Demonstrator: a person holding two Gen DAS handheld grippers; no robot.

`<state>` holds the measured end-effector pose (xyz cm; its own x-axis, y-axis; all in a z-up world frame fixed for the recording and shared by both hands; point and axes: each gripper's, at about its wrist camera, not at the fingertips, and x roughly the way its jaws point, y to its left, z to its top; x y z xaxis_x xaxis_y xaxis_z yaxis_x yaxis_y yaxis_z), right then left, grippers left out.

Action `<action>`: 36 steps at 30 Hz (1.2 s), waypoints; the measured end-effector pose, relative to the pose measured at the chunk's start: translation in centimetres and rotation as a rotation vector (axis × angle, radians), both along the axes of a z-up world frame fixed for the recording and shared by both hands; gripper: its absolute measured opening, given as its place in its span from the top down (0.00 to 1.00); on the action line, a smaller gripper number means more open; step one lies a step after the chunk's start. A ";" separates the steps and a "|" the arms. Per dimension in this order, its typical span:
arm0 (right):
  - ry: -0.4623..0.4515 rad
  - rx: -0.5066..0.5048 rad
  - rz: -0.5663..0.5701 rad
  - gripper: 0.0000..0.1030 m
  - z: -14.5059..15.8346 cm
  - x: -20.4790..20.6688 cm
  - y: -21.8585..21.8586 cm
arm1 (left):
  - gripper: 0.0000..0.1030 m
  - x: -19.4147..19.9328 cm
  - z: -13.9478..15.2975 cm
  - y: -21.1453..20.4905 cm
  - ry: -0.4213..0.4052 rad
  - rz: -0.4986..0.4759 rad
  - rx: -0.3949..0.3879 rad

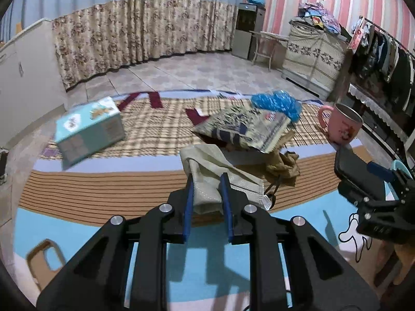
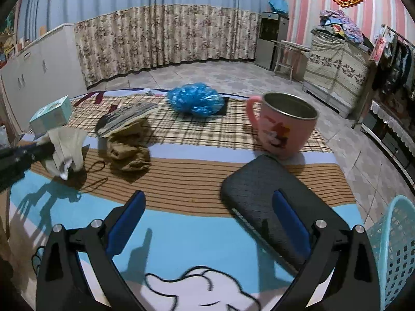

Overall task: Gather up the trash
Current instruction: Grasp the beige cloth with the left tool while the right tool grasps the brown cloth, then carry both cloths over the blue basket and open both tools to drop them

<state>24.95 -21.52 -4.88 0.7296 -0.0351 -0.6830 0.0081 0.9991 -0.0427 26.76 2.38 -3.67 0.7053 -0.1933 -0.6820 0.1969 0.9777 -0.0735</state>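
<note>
My left gripper (image 1: 207,181) is shut on a crumpled pale face mask (image 1: 205,165), pinched between the blue pads. In the right wrist view the mask (image 2: 67,145) hangs from that gripper's tip just above the striped mat, over its own shadow. Beyond it lie a brown crumpled wad (image 1: 282,165) (image 2: 127,150), an empty snack bag (image 1: 243,129) (image 2: 127,116) and a blue plastic bag (image 1: 277,102) (image 2: 195,99). My right gripper (image 2: 208,197) is open above the mat with nothing between its fingers; a dark flat case (image 2: 262,202) lies under its right finger.
A pink mug (image 2: 282,129) stands on the mat behind the dark case. A teal box (image 1: 88,132) sits at the left. A light-blue mesh basket (image 2: 394,248) stands off the mat's right edge. Tiled floor, curtain and cabinets lie beyond.
</note>
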 end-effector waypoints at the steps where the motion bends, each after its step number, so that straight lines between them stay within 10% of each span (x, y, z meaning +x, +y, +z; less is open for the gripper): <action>1: -0.001 -0.003 0.008 0.07 0.1 0.0 0.4 | 0.82 -0.2 0.4 0.3 -0.012 0.008 0.007; 15: 0.070 -0.038 0.068 0.08 -0.8 5.6 7.1 | 0.82 0.5 1.7 6.1 -0.046 0.128 0.008; 21: 0.153 0.059 0.095 0.47 -2.1 7.5 7.2 | 0.82 0.9 1.6 7.3 -0.037 0.158 -0.027; 36: 0.055 0.061 0.085 0.48 1.4 0.6 2.0 | 0.82 0.0 2.1 4.6 -0.048 0.103 -0.026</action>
